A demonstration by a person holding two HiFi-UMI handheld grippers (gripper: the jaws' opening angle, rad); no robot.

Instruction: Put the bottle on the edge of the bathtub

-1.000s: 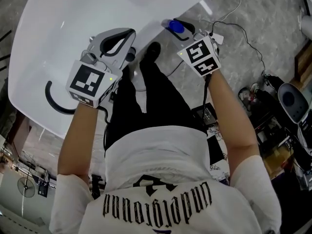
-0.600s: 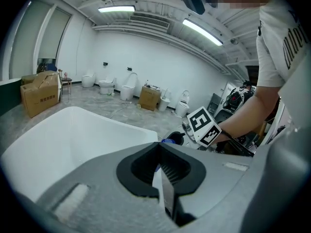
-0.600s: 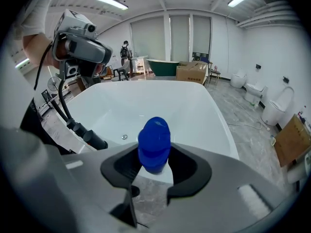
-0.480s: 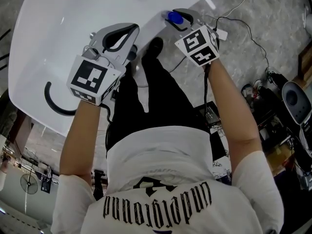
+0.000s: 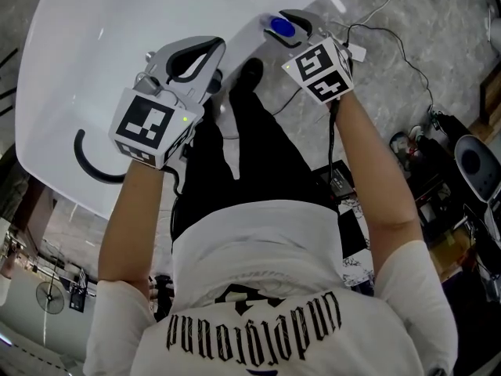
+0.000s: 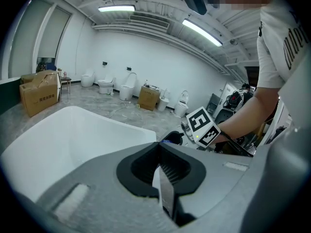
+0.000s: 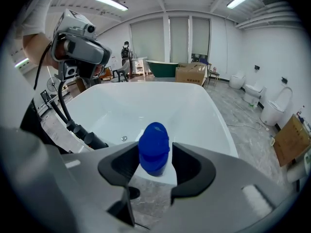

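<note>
While the right gripper keeps its place at one o'clock in the head view, its jaws have just been opening and now stand released around the bottle, which stands on the bathtub rim. Only the right gripper view shows the blue cap between the parted jaws. Only the left gripper view shows the left gripper, at ten o'clock, clenched on nothing.
</note>
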